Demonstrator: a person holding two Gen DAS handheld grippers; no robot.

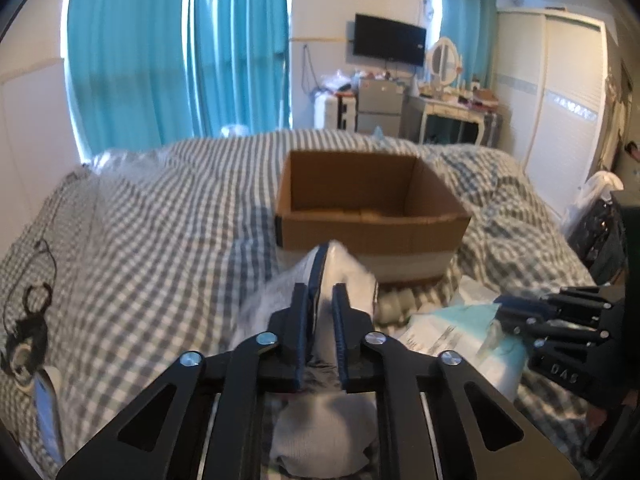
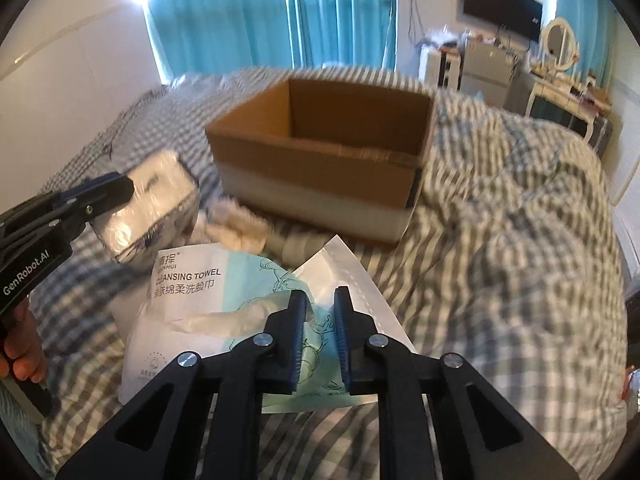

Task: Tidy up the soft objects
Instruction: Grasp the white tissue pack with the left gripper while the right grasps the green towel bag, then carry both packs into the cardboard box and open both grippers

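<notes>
An open brown cardboard box stands on the checked bed cover. My left gripper is shut on a white tissue pack in clear film, held a little above the bed just in front of the box. My right gripper is shut on the loose film of a teal and white cleansing towel pack that lies on the cover. A fluffy white piece and a ribbed pale roll lie against the box's near side.
A hand holds the left gripper's grip. A black cord and a dark printed patch show on the cover at the left. A black crate stands past the bed's right edge. Teal curtains and furniture lie behind.
</notes>
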